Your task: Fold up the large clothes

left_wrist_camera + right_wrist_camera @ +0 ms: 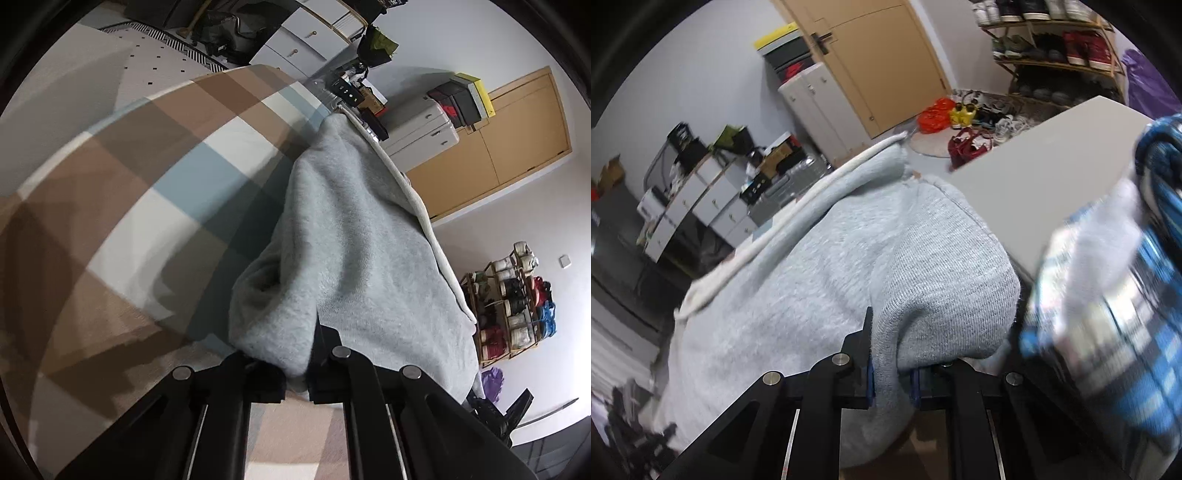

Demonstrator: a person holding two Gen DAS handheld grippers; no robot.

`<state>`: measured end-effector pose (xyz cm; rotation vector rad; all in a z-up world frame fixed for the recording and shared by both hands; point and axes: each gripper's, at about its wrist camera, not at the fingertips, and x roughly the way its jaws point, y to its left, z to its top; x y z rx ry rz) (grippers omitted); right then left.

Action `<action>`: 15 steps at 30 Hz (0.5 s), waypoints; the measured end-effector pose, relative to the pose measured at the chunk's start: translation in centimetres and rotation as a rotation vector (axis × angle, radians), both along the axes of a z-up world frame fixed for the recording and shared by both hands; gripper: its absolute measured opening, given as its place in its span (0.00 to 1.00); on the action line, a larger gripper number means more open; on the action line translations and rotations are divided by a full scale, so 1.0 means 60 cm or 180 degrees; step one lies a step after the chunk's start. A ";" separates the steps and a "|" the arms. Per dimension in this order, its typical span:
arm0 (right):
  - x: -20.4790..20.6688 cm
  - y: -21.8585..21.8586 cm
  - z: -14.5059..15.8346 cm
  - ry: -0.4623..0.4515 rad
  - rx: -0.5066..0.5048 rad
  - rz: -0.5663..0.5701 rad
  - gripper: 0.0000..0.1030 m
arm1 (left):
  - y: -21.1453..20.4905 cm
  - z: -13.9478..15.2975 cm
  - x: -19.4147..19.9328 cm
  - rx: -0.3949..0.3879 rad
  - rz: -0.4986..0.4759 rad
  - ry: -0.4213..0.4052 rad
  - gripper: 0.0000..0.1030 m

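Note:
A large light grey sweatshirt (pixel 351 240) with a white ribbed edge (pixel 417 199) hangs lifted above the checked brown, white and blue bed cover (pixel 147 177). My left gripper (pixel 297 373) is shut on a bunched fold of the grey fabric at the bottom of the left wrist view. In the right wrist view the same sweatshirt (pixel 820 288) fills the middle, and my right gripper (pixel 892 373) is shut on another thick fold of it. The cloth drapes over both sets of fingertips and hides them.
A blue and white plaid garment (pixel 1115 332) lies blurred at the right. A pale flat board or table top (pixel 1045 177) sits behind the sweatshirt. White drawers (pixel 421 125), a wooden door (pixel 879 62) and a shoe rack (pixel 513 302) stand around the room.

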<state>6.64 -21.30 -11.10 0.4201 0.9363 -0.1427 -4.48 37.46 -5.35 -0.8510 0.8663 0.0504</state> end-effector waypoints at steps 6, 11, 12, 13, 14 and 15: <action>-0.068 -0.009 0.005 0.0003 0.0098 0.0102 0.12 | -0.004 0.008 -0.024 0.0145 -0.0025 0.0040 0.03; -0.124 -0.007 0.012 0.0118 0.0121 0.0283 0.12 | -0.004 0.009 -0.084 0.0130 -0.0055 0.0101 0.03; -0.130 -0.007 0.014 0.0138 0.0155 0.0321 0.12 | 0.000 0.008 -0.103 0.0084 -0.0052 0.0108 0.03; -0.138 -0.004 0.013 0.0171 0.0184 0.0364 0.12 | 0.002 0.009 -0.116 0.0066 -0.0053 0.0119 0.03; -0.146 0.002 0.012 0.0221 0.0187 0.0423 0.12 | 0.005 0.012 -0.138 0.0066 -0.0062 0.0141 0.03; -0.153 0.011 0.012 0.0252 0.0188 0.0468 0.12 | 0.009 0.019 -0.161 0.0091 -0.0044 0.0102 0.03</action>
